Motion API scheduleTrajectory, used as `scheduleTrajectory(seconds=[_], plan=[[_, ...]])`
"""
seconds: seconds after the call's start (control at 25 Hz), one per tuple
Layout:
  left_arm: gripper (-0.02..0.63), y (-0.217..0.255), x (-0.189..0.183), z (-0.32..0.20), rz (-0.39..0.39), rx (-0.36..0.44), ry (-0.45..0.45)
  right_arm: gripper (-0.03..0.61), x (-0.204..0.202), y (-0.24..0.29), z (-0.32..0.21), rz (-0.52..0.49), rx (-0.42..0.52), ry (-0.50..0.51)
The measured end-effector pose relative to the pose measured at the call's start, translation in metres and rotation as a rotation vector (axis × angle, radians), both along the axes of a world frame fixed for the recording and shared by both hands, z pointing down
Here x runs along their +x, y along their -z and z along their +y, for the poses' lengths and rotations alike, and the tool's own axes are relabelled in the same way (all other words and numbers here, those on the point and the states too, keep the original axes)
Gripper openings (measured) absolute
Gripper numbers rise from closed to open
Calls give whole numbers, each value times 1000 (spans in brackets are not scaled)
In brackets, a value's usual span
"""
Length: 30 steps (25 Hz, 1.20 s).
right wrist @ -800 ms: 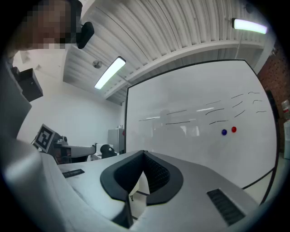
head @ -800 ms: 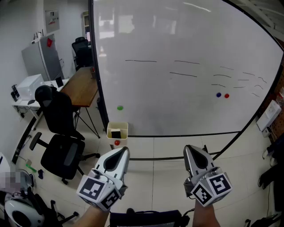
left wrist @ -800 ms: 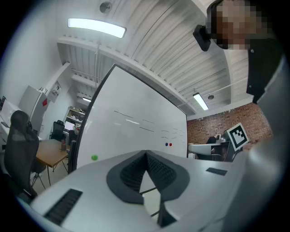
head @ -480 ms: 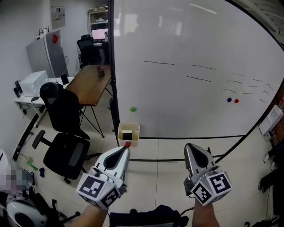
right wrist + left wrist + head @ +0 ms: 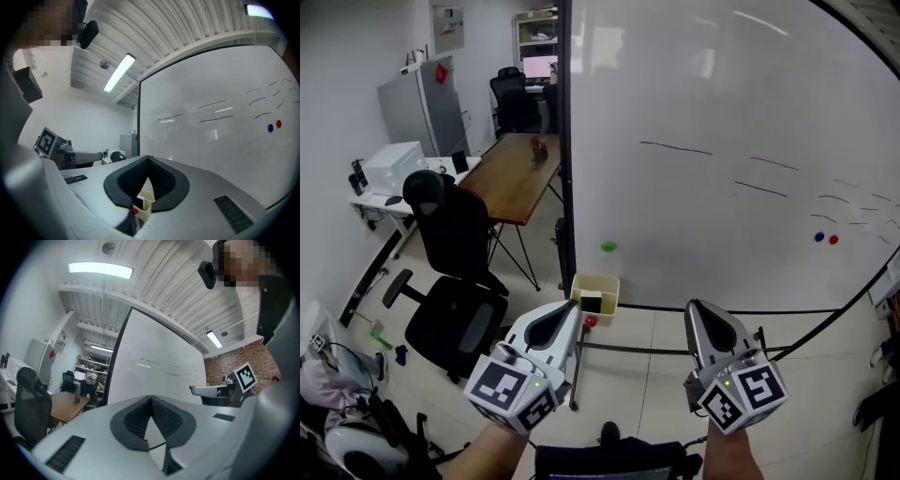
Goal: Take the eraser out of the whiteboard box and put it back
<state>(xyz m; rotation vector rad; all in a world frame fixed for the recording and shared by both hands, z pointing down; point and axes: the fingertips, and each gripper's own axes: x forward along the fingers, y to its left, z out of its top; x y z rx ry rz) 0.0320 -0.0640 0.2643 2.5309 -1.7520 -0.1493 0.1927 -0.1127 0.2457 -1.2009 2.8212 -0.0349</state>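
1. Two closed, empty tools: left gripper (image 5: 570,312) and right gripper (image 5: 697,312).
2. Whiteboard box (image 5: 606,280), with the eraser (image 5: 592,302) inside, now sits nearer, at lower centre.
3. The approach looks under way, and no grasp has been made yet.

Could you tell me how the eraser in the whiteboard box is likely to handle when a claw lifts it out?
The eraser looks like a small dark block, so it is probably stiff and light. It sits in the open-topped whiteboard box, so it should lift straight up, though the walls may leave little room beside it.
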Motion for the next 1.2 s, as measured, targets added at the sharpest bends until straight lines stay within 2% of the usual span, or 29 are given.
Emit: scheduleTrajectory(seconds=[0.32, 0.56, 0.68, 0.96, 1.2], plan=[[35, -7, -22, -46, -19, -11, 38, 15, -39, -7, -46, 4, -4, 63], [35, -4, -61, -71, -23, -8, 29, 15, -74, -14, -71, 0, -19, 45], [35, -6, -89, -83, -19, -3, -1, 15, -99, -14, -79, 11, -13, 6], [35, -21, -169, -107, -21, -17, -147, 15, -174, -25, -91, 20, -24, -159], [35, -34, -231, -124, -23, -32, -190, 15, -217, -46, -104, 25, -51, -274]])
